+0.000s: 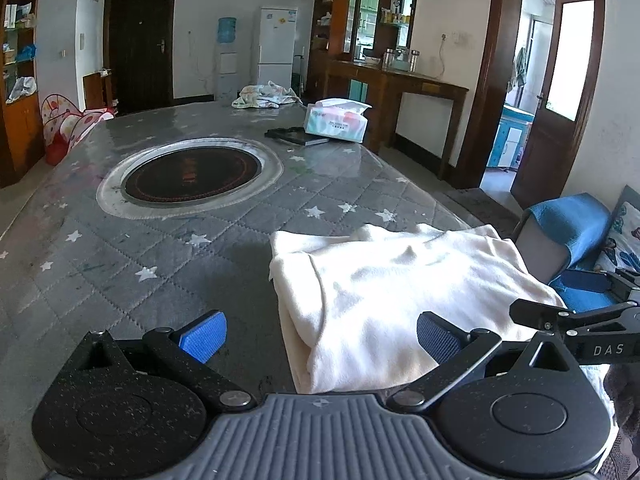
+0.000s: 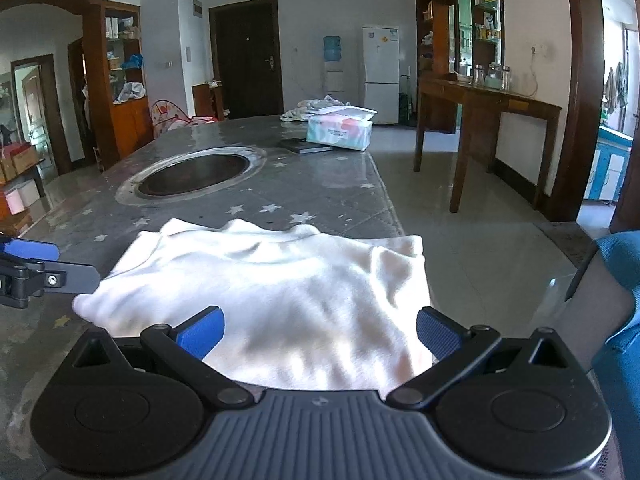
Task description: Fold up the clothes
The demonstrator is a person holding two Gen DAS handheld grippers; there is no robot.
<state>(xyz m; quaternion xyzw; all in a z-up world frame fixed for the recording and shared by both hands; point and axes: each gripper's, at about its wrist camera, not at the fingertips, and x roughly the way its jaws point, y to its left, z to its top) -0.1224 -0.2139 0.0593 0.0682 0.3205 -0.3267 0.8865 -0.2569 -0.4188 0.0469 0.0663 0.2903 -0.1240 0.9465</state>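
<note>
Fingers (image 1: pixel 202 340) spread wide on both my grippers, empty beside the part-folded white garment (image 1: pixel 400 288); next I'd pinch its near edge for another fold.

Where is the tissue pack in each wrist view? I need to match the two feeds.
Left wrist: tissue pack sits upper centre-right, at the table's far right edge, behind the black book.
Right wrist: tissue pack sits upper centre, same edge.
Shared landmark: the round inset cooktop, left of it.

Daylight's pouring in from my right through the open wooden doorway (image 1: pixel 560 80), leaving glare on the glossy grey star-print tabletop (image 1: pixel 224 120). Sharp centre, heavy fisheye bending, dark vignetted corners.
</note>
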